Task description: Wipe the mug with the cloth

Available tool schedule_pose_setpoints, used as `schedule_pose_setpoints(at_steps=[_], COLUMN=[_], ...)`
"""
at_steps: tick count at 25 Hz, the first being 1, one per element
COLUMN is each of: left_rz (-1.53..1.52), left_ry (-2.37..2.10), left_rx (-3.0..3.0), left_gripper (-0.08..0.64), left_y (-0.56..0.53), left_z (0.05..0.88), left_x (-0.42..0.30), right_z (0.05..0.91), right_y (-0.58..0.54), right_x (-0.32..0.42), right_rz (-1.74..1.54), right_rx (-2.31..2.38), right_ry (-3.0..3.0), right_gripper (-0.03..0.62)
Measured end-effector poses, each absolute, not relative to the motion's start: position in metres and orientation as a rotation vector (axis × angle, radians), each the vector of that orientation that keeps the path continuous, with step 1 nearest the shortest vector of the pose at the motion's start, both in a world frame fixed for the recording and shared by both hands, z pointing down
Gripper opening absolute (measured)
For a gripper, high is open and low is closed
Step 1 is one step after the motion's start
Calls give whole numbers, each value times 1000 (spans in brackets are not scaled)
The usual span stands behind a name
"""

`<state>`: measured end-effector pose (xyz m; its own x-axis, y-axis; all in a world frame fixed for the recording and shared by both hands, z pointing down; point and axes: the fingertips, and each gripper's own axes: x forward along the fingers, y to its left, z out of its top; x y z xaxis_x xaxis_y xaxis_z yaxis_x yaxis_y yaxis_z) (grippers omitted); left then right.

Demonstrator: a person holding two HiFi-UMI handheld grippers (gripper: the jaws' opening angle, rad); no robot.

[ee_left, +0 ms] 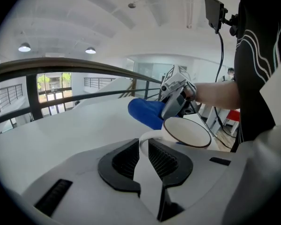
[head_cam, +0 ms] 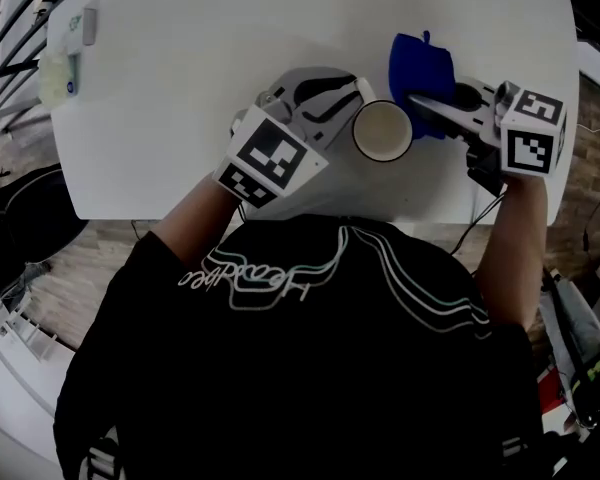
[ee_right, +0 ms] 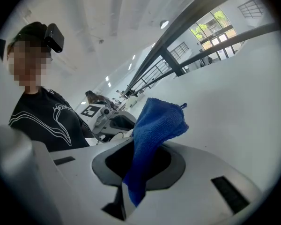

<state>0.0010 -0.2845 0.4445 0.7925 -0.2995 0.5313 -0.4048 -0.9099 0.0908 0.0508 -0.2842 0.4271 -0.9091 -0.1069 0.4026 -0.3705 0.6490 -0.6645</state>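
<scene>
Your left gripper has its ribbed jaws closed on the white handle of the mug. The mug is mouth up over the white table, near its front edge, and whether its base rests on the top cannot be told. Your right gripper is clamped on the blue cloth, which stands up in a bunch from between its jaws, just beside the mug on its right.

Each gripper's cube carries black-and-white square markers and no words. The back of your black shirt bears pale looping lettering, upside down from the head view and not legible. Two small labelled items lie at the table's far left corner, their print too small to read.
</scene>
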Motion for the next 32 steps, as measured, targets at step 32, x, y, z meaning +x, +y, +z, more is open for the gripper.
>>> schedule_pose_setpoints(at_steps=[32], left_rz=[308], left_ry=[-798], left_rx=[2580], left_gripper=[21], left_y=[-149], left_z=[314], left_x=[-38], right_z=[287], right_y=[-147], right_x=[88], right_rz=[583], right_rx=[918], right_ry=[-2688], right_gripper=[51])
